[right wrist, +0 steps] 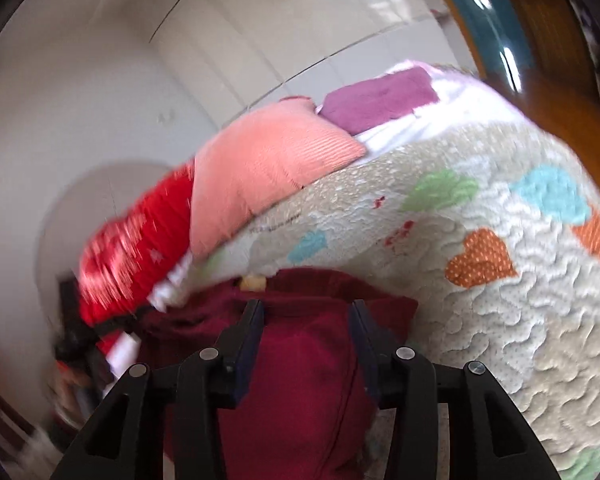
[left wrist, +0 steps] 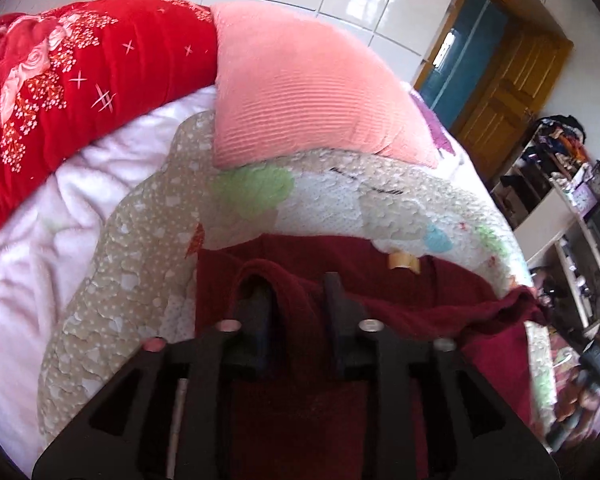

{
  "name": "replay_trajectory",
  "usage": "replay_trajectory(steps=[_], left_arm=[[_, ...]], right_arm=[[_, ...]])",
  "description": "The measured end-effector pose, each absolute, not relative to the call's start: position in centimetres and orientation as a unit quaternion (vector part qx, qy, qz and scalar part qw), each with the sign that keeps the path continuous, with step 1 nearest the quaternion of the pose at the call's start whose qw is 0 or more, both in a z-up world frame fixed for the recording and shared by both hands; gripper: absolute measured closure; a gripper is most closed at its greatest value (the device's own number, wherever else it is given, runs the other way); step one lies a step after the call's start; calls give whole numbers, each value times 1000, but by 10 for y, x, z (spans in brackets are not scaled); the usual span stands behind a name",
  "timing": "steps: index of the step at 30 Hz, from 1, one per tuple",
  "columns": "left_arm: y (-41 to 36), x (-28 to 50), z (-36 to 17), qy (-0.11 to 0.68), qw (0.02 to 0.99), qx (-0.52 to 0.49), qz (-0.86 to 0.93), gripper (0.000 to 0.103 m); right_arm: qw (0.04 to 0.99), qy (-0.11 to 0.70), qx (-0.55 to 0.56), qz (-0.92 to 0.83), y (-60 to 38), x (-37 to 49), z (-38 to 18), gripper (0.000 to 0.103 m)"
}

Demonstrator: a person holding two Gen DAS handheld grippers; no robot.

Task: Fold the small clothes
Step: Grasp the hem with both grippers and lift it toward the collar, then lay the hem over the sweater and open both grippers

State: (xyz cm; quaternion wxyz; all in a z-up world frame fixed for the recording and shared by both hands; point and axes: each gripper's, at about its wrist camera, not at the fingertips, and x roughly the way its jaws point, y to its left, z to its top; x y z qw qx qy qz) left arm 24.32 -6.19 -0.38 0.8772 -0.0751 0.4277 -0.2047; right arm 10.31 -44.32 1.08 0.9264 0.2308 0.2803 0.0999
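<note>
Both claws grip the maroon garment (left wrist: 380,300) over the quilted bed cover (left wrist: 132,280) — left claw (left wrist: 296,288) pinching a raised fold, right claw (right wrist: 306,312) closed on bunched cloth — likely lifting an edge to fold it over.

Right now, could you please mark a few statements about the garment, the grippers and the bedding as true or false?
1. The garment being folded is dark red. True: the dark red garment lies on the patchwork quilt.
2. The left gripper hangs clear of the cloth. False: a fold of the garment is draped over its left finger and runs between the fingers.
3. A pink pillow rests on the quilt's far part. True.
4. The quilt carries an orange heart patch. True.
5. The right gripper is above a blue towel. False: the dark red garment fills the gap between its fingers.
6. The blanket beside the pillow is plain green. False: the blanket is red with a flower print.
</note>
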Motion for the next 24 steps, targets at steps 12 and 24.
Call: replay_trajectory(steps=[12, 24], left_arm=[[-50, 245, 3, 397, 895, -67, -190, 35], [-78, 290, -63, 464, 881, -28, -89, 33]], right_arm=[[943, 319, 90, 42, -405, 141, -3, 59], [921, 375, 75, -69, -407, 194, -27, 59]])
